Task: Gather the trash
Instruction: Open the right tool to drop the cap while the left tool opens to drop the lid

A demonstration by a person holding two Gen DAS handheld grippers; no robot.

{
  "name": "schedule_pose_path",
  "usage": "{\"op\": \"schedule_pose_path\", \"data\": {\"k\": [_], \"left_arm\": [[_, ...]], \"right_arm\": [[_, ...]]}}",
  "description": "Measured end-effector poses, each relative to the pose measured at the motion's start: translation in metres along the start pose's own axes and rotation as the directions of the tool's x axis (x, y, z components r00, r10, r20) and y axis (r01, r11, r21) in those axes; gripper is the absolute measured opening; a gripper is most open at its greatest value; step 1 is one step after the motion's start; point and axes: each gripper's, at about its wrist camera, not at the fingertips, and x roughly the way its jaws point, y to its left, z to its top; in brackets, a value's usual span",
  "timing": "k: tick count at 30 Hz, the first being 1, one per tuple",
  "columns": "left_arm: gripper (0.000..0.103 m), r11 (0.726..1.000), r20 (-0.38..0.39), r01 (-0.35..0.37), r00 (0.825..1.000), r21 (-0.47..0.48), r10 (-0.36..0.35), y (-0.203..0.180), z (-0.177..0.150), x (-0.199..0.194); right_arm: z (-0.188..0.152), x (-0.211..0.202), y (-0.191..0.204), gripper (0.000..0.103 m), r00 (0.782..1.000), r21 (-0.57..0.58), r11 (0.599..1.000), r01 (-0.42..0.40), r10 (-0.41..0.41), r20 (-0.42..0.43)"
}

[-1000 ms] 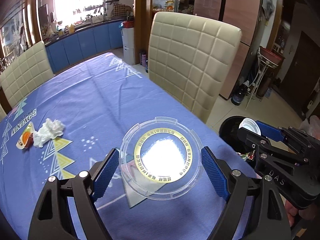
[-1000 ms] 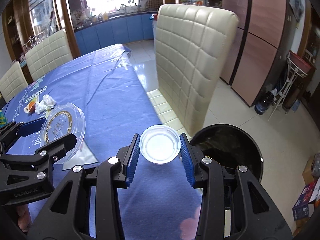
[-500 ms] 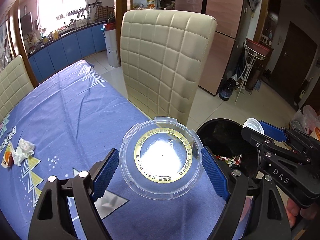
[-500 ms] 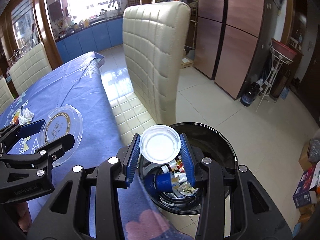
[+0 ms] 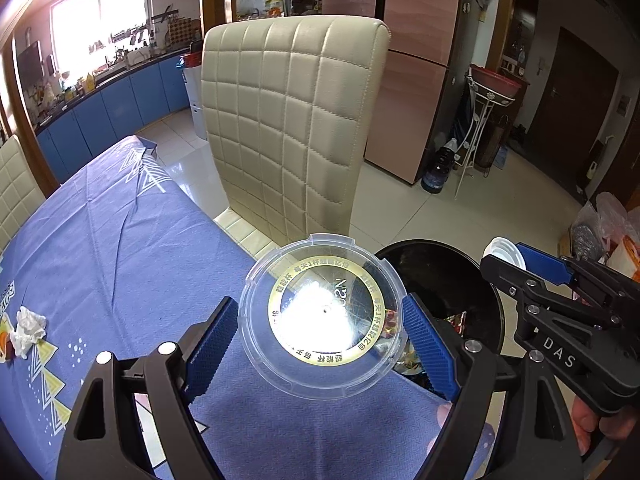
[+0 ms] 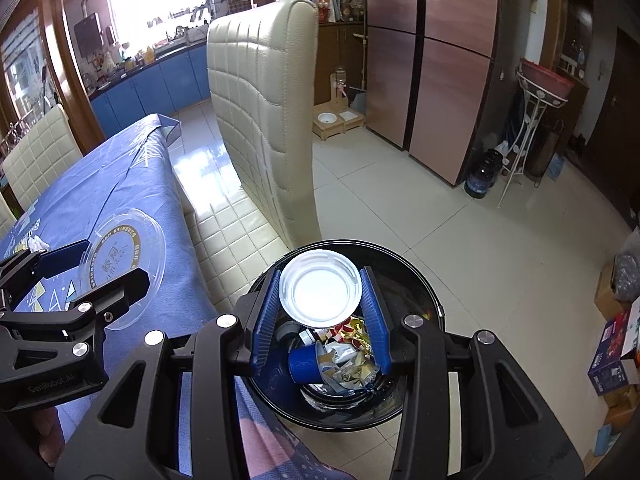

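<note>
A blue-clothed table [image 5: 120, 248] carries a crumpled tissue [image 5: 28, 326]; a black bin [image 6: 416, 280] stands on the tiled floor [image 6: 400, 208].

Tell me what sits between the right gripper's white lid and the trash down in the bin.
Nothing: in the right wrist view the white lid hangs over the black bin, with only air above the wrappers.

Cream quilted chair [image 5: 294, 128] on pale tiled floor [image 6: 400, 204]; bright kitchen window [image 5: 100, 28] behind.
</note>
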Motion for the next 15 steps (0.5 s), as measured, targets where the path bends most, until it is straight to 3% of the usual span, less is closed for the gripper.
{"op": "schedule_pose_path", "data": {"k": [3, 6, 11, 15], "left_arm": [[0.081, 1.000, 0.001, 0.007, 1.000, 0.010, -0.007, -0.005, 0.003, 0.001], [0.081, 1.000, 0.002, 0.014, 1.000, 0.022, -0.014, -0.009, 0.005, 0.002], [0.081, 0.998, 0.005, 0.040, 0.999, 0.046, -0.040, -0.018, 0.010, 0.003], [0.081, 0.995, 0.013, 0.063, 0.998, 0.079, -0.065, -0.030, 0.013, 0.002]], "right_arm": [[0.000, 0.000, -0.005, 0.043, 1.000, 0.010, 1.000, 0.006, -0.006, -0.001], [0.001, -0.001, -0.011, 0.056, 1.000, 0.035, 0.999, 0.012, -0.013, 0.006], [0.000, -0.003, -0.017, 0.056, 0.998, 0.043, 0.997, 0.060, -0.060, 0.015], [-0.003, -0.006, -0.026, 0.056, 0.990, 0.047, 0.989, 0.143, -0.144, 0.014]]}}
